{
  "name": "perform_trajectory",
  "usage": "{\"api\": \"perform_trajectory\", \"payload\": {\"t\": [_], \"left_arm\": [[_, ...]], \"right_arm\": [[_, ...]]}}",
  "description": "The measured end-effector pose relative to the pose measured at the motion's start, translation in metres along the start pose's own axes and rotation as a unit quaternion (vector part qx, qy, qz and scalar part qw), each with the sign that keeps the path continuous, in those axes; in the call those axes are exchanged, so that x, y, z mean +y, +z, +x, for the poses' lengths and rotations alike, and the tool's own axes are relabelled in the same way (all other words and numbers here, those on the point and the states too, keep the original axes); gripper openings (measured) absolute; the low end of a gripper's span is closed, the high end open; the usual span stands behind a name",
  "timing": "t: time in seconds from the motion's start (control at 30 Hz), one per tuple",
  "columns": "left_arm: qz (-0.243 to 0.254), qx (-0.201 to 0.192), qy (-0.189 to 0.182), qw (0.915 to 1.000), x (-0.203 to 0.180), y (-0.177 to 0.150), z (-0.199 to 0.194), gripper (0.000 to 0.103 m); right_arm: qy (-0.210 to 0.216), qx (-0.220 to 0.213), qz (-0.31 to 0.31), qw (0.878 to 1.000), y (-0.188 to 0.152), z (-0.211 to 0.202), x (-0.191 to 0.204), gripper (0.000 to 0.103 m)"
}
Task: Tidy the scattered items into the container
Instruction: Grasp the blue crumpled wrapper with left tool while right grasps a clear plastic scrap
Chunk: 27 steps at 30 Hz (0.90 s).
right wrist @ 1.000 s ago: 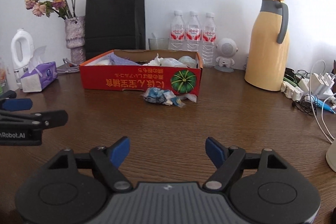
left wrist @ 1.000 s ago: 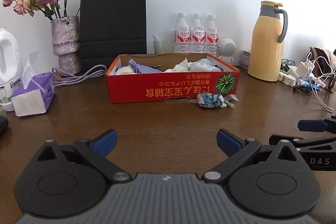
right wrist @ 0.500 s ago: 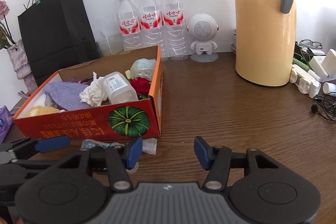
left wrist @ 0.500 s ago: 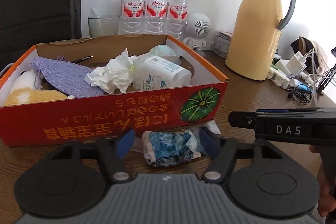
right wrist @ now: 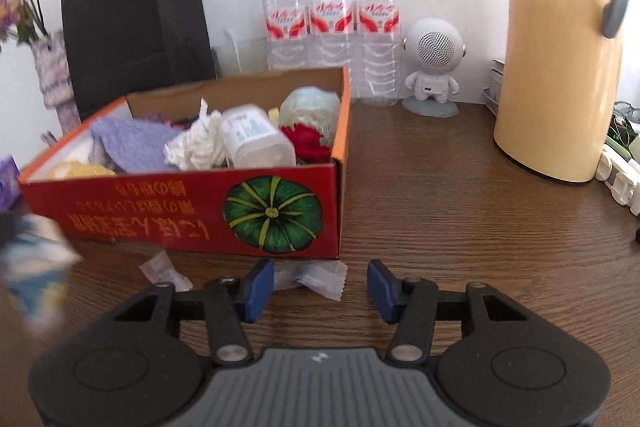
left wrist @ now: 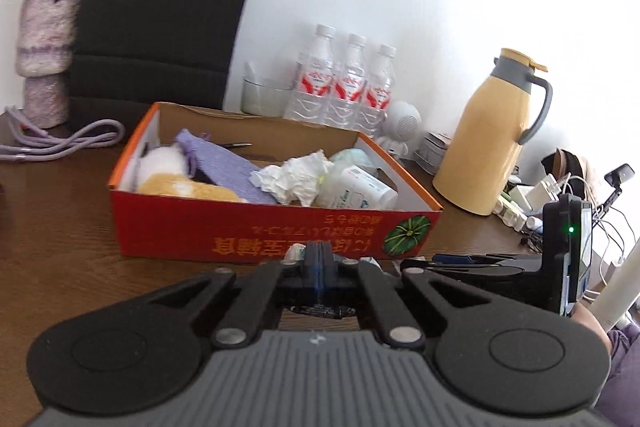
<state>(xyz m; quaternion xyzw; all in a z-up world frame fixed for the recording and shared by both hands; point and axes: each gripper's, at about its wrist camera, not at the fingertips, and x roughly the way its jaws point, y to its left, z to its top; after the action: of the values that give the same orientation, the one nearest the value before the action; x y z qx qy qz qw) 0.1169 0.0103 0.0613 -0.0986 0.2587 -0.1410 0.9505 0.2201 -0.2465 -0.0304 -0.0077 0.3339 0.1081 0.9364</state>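
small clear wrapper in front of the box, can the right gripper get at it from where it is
Probably yes. The small clear wrapper lies on the table just ahead of the open right gripper, between its fingers, and nothing covers it; the box stands just behind.

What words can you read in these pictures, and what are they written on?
Red cardboard box: yellow Japanese print beside a green pumpkin picture, upside down and too blurred to quote.
Three water bottles: red labels with white writing, too small to read.
White bottle in the box: blue print, too blurred.
No other text is legible.
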Motion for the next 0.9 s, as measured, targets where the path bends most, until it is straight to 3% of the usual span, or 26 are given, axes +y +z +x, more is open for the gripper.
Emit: {"api": "perform_trajectory", "payload": {"t": [0.07,0.17,0.47,0.6,0.77,0.9], "left_arm": [[-0.016,0.000,0.028,0.9995,0.010,-0.004,-0.011,0.001],[-0.037,0.000,0.035,0.9987,0.022,-0.010,-0.017,0.001],[-0.007,-0.008,0.061,0.9981,0.008,-0.029,-0.030,0.001],[-0.007,-0.008,0.063,0.9980,0.001,-0.041,-0.048,0.001],[0.028,-0.019,0.094,0.9950,-0.021,-0.063,-0.073,0.001],[0.043,-0.043,0.094,0.9937,-0.042,-0.078,-0.098,0.001]], "right_arm": [[0.009,0.001,-0.006,1.000,0.000,0.001,0.006,0.040],[0.010,-0.001,-0.017,1.000,-0.003,-0.001,0.013,0.028],[0.006,0.009,-0.054,0.998,-0.022,-0.028,0.039,0.018],[0.029,0.010,-0.049,0.998,-0.044,-0.065,0.053,0.015],[0.045,-0.032,-0.032,0.998,-0.066,-0.135,0.067,0.015],[0.046,-0.062,-0.028,0.997,-0.089,-0.181,0.080,0.016]]}}
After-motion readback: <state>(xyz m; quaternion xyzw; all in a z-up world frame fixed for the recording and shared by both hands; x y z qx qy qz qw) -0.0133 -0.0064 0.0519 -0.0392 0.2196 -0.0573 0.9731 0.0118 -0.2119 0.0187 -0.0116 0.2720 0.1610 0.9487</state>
